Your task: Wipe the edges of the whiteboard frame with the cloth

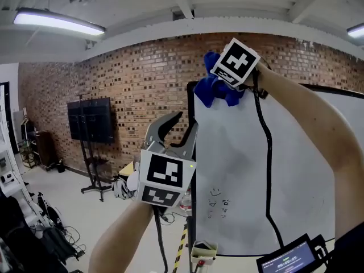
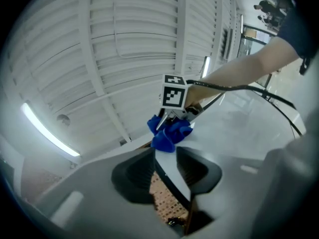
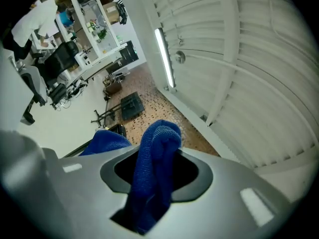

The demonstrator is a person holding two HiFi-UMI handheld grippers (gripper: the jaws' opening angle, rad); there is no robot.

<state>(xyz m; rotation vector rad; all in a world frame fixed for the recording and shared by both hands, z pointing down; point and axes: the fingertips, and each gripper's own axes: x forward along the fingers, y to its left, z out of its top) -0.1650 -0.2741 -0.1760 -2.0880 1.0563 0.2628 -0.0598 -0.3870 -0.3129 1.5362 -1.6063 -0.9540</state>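
The whiteboard (image 1: 239, 169) stands upright with a black frame (image 1: 191, 175) along its left edge. At its top left corner a blue cloth (image 1: 219, 90) is bunched against the frame, and my right gripper (image 1: 227, 75) is shut on it. The right gripper view shows the cloth (image 3: 157, 163) pinched between the jaws and hanging through them. Lower down, my left gripper (image 1: 185, 124) is open and straddles the frame's left edge. In the left gripper view the frame (image 2: 172, 188) runs between the jaws, with brick wall showing in the gap, and the cloth (image 2: 169, 133) and right gripper (image 2: 172, 116) lie ahead.
A black cable (image 1: 267, 152) hangs from the right gripper down across the board. Small doodles (image 1: 217, 201) mark the board's lower part. A screen on a stand (image 1: 89, 120) stands by the brick wall at left. A small display (image 1: 287, 260) sits at the bottom right.
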